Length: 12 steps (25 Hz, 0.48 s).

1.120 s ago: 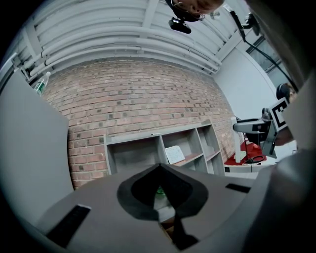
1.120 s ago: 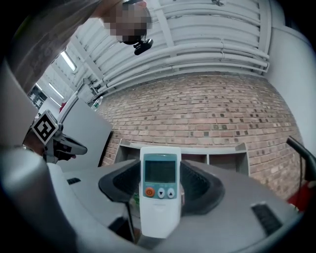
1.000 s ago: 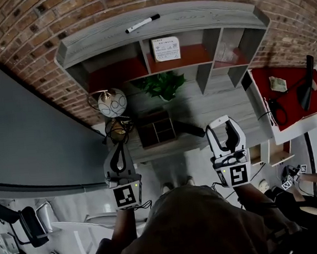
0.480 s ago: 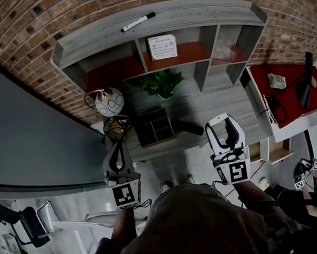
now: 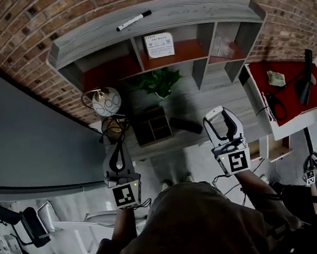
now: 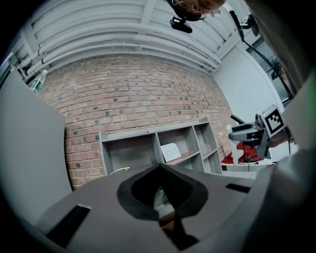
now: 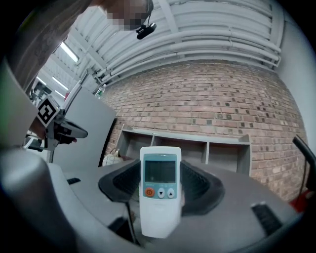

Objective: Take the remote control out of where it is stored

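Note:
A white remote control [image 7: 160,195] with a small screen, an orange button and two arrow keys stands upright between the jaws of my right gripper [image 7: 160,170], which is shut on it. In the head view the right gripper [image 5: 221,120] hovers over the front edge of the grey desk [image 5: 214,97], to the right of a dark compartment box [image 5: 153,127]. My left gripper [image 5: 116,149] hangs in front of the desk's left end. Its jaws are shut with nothing between them, as the left gripper view [image 6: 160,168] also shows.
A black oblong object [image 5: 186,125] lies on the desk between the box and the right gripper. Behind are a potted plant [image 5: 159,83], a patterned ball [image 5: 106,102] and a grey shelf unit [image 5: 192,14] holding a marker [image 5: 133,21]. A red-topped side table [image 5: 288,83] stands at the right.
My right gripper, still holding the remote, has shifted slightly toward the desk and a little lower. The left gripper has kept its place.

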Each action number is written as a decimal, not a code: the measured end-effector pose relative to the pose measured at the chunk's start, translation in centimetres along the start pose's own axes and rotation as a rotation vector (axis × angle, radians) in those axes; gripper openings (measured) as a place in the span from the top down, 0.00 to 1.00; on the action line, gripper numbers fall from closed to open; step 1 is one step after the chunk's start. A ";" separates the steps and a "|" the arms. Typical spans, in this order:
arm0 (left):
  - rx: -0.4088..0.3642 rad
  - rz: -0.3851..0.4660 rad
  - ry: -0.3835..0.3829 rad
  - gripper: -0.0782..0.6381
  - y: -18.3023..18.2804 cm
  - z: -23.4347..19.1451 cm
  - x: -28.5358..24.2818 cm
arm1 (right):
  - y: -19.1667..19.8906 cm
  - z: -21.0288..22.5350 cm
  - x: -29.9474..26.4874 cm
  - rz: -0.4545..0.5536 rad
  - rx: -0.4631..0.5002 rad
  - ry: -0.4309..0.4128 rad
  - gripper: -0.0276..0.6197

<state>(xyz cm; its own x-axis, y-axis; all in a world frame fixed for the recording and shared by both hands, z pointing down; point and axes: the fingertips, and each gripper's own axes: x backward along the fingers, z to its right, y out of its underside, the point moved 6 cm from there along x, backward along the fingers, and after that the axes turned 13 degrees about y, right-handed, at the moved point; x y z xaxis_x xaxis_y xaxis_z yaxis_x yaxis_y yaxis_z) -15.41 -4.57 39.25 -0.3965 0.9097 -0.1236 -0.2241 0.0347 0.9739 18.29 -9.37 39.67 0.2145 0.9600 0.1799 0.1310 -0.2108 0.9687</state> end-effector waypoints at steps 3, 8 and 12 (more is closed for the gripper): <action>-0.003 0.061 0.006 0.88 -0.2 0.5 -0.2 | 0.8 -0.1 -1.5 -0.046 0.051 -0.077 0.56; 0.008 0.045 0.001 0.88 0.5 0.9 0.0 | 4.8 0.1 -5.5 -0.218 0.078 -0.240 0.56; 0.011 0.016 -0.006 0.88 1.2 0.9 0.2 | 8.7 -0.1 -8.5 -0.377 0.167 -0.352 0.56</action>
<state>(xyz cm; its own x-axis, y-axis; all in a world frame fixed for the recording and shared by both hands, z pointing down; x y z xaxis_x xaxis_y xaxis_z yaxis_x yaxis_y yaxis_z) -15.02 -3.97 40.57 -0.3949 0.9124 -0.1072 -0.2081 0.0249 0.9778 17.48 -19.40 46.63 0.4303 0.8610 -0.2711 0.4076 0.0827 0.9094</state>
